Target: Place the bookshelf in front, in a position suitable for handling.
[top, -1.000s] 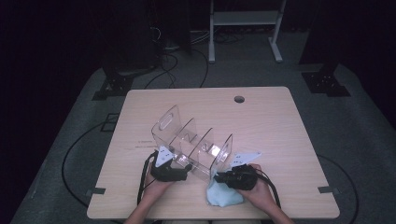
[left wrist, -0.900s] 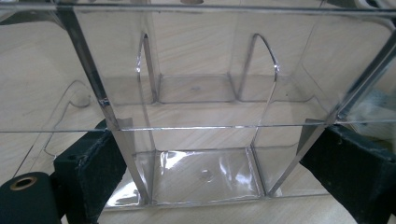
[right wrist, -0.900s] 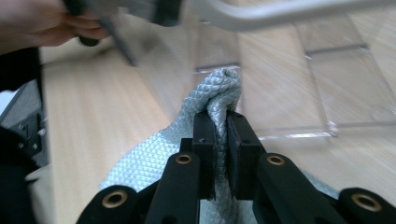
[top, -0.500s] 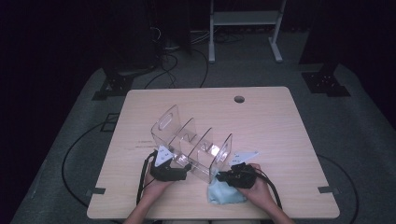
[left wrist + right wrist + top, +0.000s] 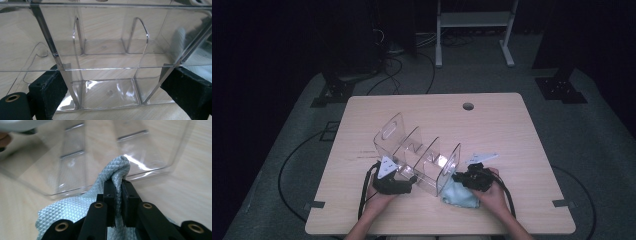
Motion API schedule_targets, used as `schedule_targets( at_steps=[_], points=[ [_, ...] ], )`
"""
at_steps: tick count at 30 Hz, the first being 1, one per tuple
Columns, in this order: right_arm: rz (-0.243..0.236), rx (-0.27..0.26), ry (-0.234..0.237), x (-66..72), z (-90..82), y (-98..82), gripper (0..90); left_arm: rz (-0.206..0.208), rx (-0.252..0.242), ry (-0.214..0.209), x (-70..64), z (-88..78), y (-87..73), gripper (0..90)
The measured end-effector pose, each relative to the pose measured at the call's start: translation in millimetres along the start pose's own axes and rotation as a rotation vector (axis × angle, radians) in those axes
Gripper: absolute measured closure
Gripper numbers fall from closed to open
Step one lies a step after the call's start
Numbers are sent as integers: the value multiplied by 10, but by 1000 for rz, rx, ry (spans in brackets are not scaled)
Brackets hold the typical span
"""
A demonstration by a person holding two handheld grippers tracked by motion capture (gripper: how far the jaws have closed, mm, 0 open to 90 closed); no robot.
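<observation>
Right tongs (image 5: 117, 188) pinch the cloth (image 5: 75, 210); left tongs (image 5: 110, 82) clamp the clear acrylic organizer (image 5: 105, 50). Wiping too hard could slide the organizer from that grip.

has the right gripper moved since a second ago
Yes. The right gripper, pinching the cloth, has slid left, closer to the clear organizer.

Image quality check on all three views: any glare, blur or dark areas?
High view: dim, floor around the table nearly black; bright glare spot on the clear organizer. Left gripper view: sharp and well lit, with reflections streaking the organizer's walls and base; black jaws soft at the lower corners. Right gripper view: cloth pinched in the right gripper is crisp, the organizer behind is blurred with a glare streak.
</observation>
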State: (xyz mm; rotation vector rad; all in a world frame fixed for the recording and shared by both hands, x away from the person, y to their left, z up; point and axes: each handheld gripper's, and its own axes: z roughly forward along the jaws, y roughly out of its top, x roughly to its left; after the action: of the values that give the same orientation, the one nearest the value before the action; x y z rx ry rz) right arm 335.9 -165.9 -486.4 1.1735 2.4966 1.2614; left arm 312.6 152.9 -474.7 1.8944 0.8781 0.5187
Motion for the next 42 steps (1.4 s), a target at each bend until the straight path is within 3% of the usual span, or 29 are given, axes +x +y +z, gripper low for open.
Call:
schedule_targets(
  at_steps=[4, 10, 14, 20, 24, 30, 38, 42],
  points=[
    [60, -47, -44, -181, -73, 96, 828, -1, -3, 1, -2, 2, -1, 75],
    [67, -40, -47, -246, -26, 73, 829, -5, -5, 3, -10, 7, -3, 74],
    [30, -85, -58, -179, -201, 235, 830, -5, -6, 2, -10, 8, -5, 74],
    [-13, -203, -55, -84, -550, 551, 829, -6, -8, 3, -11, 10, -6, 74],
    [-1, -192, -51, -117, -485, 504, 830, -6, -9, 5, -17, 12, -2, 73],
    [40, -115, -34, -206, -274, 309, 830, -5, -11, 6, -18, 13, -4, 74],
    [3, -174, -37, -171, -450, 495, 829, -10, -13, 8, -24, 20, -5, 73],
    [60, -169, -16, -298, -343, 401, 830, -11, -12, 12, -26, 18, -4, 72]
  ],
)
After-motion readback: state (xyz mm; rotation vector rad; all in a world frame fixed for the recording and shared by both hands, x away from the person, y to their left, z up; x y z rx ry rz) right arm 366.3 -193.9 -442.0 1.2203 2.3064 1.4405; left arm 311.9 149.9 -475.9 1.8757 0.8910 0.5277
